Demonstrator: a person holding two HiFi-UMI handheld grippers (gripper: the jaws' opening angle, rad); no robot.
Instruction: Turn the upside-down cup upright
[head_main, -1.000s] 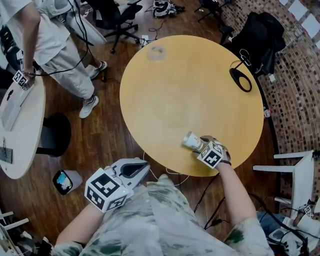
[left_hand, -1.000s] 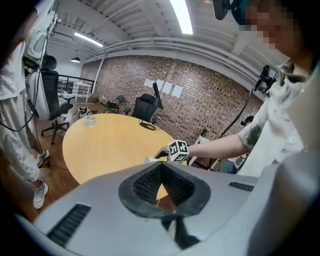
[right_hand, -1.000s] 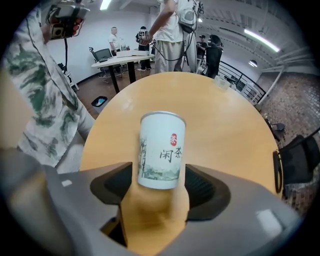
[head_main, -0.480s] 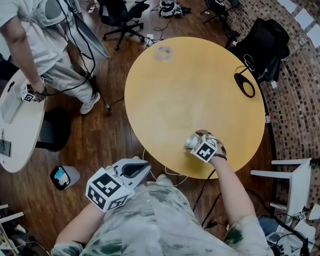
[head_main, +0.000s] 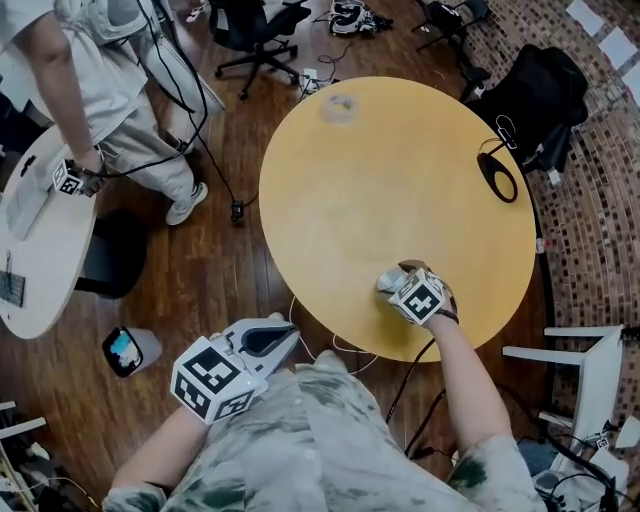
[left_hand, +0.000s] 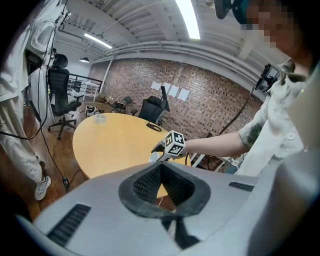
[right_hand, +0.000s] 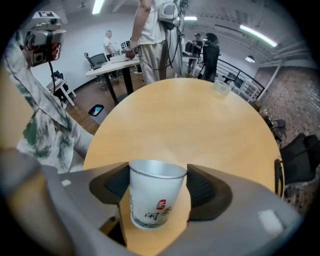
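A white paper cup (right_hand: 156, 200) with a red mark and dark print stands upright, mouth up, on the round yellow table (right_hand: 190, 115) near its close edge. My right gripper (right_hand: 157, 187) points steeply down around the cup; its jaws are closing, and a thin gap still shows beside the cup's wall. In the head view the right gripper (head_main: 397, 282) and its marker cube cover most of the cup (head_main: 387, 285). My left gripper (head_main: 288, 332) hangs off the table by my body, shut with nothing in it. The left gripper view shows the left gripper (left_hand: 162, 165) aimed toward the cup (left_hand: 153, 157).
A clear small container (head_main: 339, 108) sits at the table's far edge and a black ring-shaped object (head_main: 497, 175) at its right edge. A black bag (head_main: 545, 95) lies beyond. Another person (head_main: 110, 90) stands at the left beside a white table (head_main: 40, 250). Cables cross the floor.
The cup, tilted on its side in the right gripper a second ago, now stands upright on the table under it. The left gripper has hardly moved.
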